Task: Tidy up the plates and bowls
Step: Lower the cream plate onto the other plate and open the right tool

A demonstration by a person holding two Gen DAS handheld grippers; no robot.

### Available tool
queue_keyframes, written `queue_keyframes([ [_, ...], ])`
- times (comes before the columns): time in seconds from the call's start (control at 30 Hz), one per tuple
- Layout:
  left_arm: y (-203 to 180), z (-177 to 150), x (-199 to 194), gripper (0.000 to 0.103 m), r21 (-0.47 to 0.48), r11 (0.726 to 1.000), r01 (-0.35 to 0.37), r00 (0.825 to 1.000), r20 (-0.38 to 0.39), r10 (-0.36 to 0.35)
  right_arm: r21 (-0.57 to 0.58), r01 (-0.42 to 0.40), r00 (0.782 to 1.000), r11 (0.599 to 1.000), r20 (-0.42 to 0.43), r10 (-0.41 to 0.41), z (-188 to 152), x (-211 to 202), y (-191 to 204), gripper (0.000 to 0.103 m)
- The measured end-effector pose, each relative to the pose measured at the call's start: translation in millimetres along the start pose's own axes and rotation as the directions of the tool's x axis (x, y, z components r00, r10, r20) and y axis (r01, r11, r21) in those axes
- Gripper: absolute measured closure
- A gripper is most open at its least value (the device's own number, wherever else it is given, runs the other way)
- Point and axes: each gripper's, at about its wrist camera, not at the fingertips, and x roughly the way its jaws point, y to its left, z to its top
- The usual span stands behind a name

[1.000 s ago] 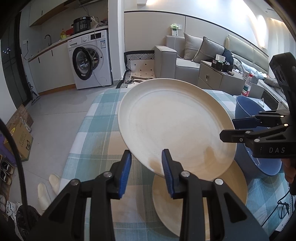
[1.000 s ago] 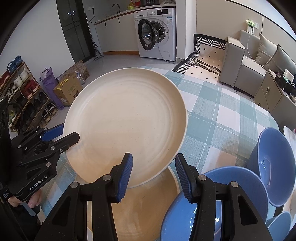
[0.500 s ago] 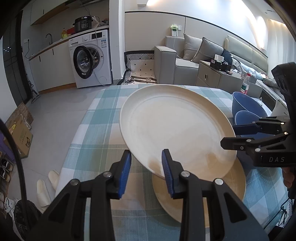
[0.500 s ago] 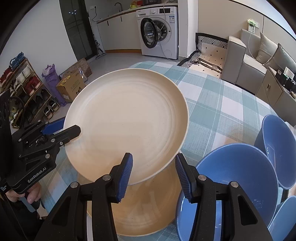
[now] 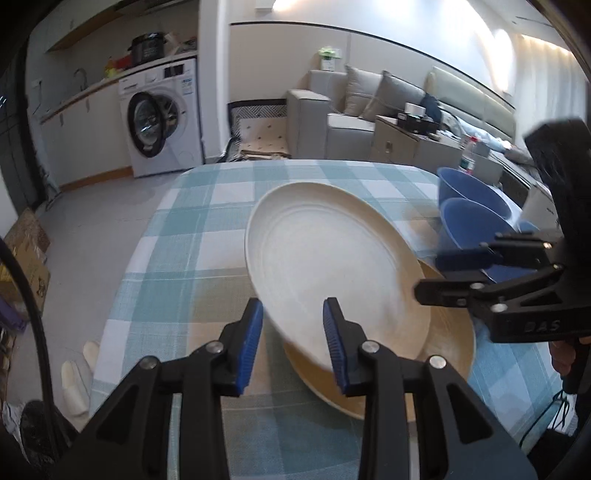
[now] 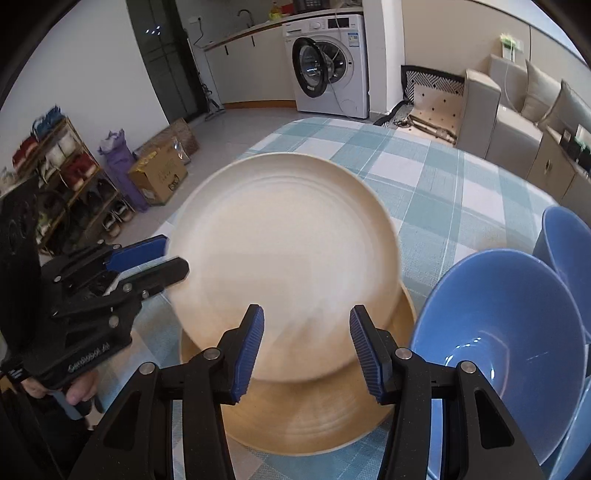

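Cream round ridged plate [image 6: 284,254] over tan plate [image 6: 310,417].

Bright, even indoor light with glare blooming from ceiling lamps [image 5: 284,4] and a glowing cove strip along the far wall. Motion blur smears the cream plate [image 6: 284,258] in both views. Fisheye distortion bends straight lines, and the corners fall dark.

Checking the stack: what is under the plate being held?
A second beige plate lies on the checked tablecloth. Its middle is covered by the held plate.
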Motion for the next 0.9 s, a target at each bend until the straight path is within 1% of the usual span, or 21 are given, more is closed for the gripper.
queue_keyframes([
  [0.03,-6,-2,-1,0.071,0.037,0.999,-0.002,1.0,0.004,0.002,-0.023,0.027,1.0,0.999,0.008,-0.027,-1,0,6,0.053],
  [0.07,-11,-5,-1,0.071,0.064,0.998,-0.007,1.0,0.008,0.007,-0.023,0.02,1.0,1.0,0.007,-0.02,-1,0,8,0.053],
  [0.1,-14,-8,0,0.071,0.075,0.997,-0.001,1.0,0.003,0.001,-0.019,0.004,1.0,1.0,0.0,-0.004,-2,1,9,0.053],
  [0.17,-17,-11,3,0.071,0.086,0.996,0.01,1.0,-0.022,-0.008,-0.028,0.021,1.0,0.999,-0.001,-0.021,-5,3,12,0.053],
  [0.27,-22,-15,7,0.07,0.109,0.994,-0.003,0.999,-0.045,0.008,-0.023,0.023,1.0,0.999,-0.01,-0.023,-9,5,11,0.053],
  [0.3,-23,-17,10,0.069,0.112,0.994,-0.001,0.998,-0.056,0.007,-0.022,0.022,1.0,1.0,-0.014,-0.022,-10,7,10,0.053],
  [0.43,-23,-22,16,0.067,0.097,0.995,0.002,0.997,-0.077,0.005,-0.02,0.017,0.999,1.0,-0.041,-0.018,-18,17,7,0.053],
  [0.53,-21,-26,22,0.063,0.084,0.996,-0.003,0.994,-0.105,0.011,-0.063,0.035,0.999,0.997,-0.034,-0.037,-24,21,13,0.05],
  [0.57,-20,-27,23,0.063,0.08,0.997,-0.003,0.994,-0.107,0.011,-0.072,0.039,0.999,0.997,-0.034,-0.041,-26,21,16,0.048],
  [0.63,-19,-27,22,0.057,0.073,0.997,0.0,0.994,-0.105,0.008,-0.087,0.044,0.998,0.995,-0.037,-0.047,-29,23,21,0.045],
  [0.7,-19,-28,22,0.054,0.076,0.997,0.0,0.994,-0.108,0.008,-0.101,0.049,0.998,0.994,-0.038,-0.053,-32,24,25,0.041],
  [0.73,-19,-28,22,0.053,0.077,0.997,0.001,0.994,-0.11,0.007,-0.105,0.05,0.998,0.993,-0.037,-0.054,-33,23,26,0.036],
  [0.77,-18,-29,22,0.052,0.077,0.997,0.002,0.994,-0.112,0.006,-0.109,0.053,0.998,0.993,-0.035,-0.057,-34,23,27,0.035],
  [0.9,-18,-30,20,0.05,0.076,0.997,0.011,0.992,-0.127,-0.001,-0.093,0.054,0.998,0.994,-0.029,-0.057,-34,19,25,0.034],
])
